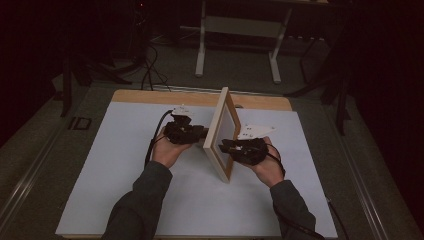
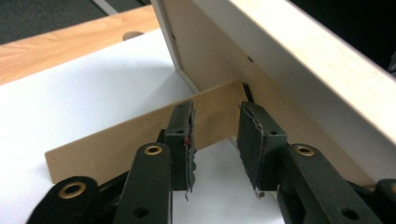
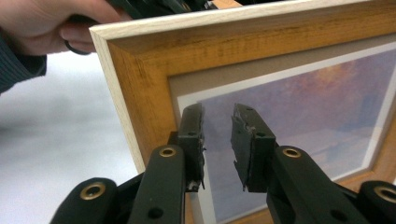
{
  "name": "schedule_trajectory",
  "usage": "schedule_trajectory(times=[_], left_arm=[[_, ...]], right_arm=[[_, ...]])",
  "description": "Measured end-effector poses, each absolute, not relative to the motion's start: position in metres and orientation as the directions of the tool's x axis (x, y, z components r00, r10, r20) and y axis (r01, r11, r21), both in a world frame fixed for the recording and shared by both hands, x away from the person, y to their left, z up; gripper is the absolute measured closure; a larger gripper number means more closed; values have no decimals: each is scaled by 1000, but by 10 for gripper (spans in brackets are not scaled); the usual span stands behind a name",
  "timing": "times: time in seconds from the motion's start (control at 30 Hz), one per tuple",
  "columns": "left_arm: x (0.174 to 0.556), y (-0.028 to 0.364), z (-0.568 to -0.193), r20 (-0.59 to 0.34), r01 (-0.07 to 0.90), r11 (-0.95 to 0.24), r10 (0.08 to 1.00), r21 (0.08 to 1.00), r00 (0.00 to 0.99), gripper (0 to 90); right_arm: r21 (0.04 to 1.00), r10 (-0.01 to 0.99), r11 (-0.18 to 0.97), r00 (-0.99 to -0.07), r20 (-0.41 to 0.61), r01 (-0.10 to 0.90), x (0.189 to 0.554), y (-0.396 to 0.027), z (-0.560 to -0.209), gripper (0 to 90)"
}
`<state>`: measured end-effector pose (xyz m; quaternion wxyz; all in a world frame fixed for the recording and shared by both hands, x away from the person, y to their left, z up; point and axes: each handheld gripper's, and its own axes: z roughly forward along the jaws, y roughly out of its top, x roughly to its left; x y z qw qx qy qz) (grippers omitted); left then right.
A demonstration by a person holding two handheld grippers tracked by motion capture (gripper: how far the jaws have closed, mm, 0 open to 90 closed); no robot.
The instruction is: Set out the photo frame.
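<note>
- Left gripper [image 1: 196, 133]: jaws parted to a middle width, gripping nothing; pads [image 2: 181, 135] just in front of the brown stand flap [image 2: 140, 137] on the back of the picture frame [image 1: 223, 134]; whether touching it, cannot tell.
- Right gripper [image 1: 226, 146]: jaws also half apart, gripping nothing; pointed at the front of the frame, near its glass; contact not sure.
- Frame standing upright on its edge near the middle of the bench [image 1: 125, 165], between the two grippers; edge turned toward the high camera.
- Look of the frame: light wooden rim, warmer brown face, beige mount inside, a picture in soft blue and purple tones [image 3: 308, 121]; back covered with a plain brown board, flap swung out and resting on the white surface.
- Bench: white sheet on top, bare wooden strip along the far side.
- Count: one frame; one stand flap; two grippers, one in each hand; two dark sleeves.
</note>
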<state>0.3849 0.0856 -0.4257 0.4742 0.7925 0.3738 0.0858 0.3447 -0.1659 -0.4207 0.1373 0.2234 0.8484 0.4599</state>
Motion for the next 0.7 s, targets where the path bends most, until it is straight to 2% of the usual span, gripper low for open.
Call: schedule_trajectory(times=[0.23, 0.7], left_arm=[[382, 91, -419, -216, 511, -244, 698, 824, 683, 603], [366, 96, -390, -281, 513, -131, 709, 848, 646, 507]], right_arm=[[830, 512, 486, -859, -16, 274, 345, -172, -424, 662], [816, 535, 490, -845, -5, 306, 346, -185, -426, 637]])
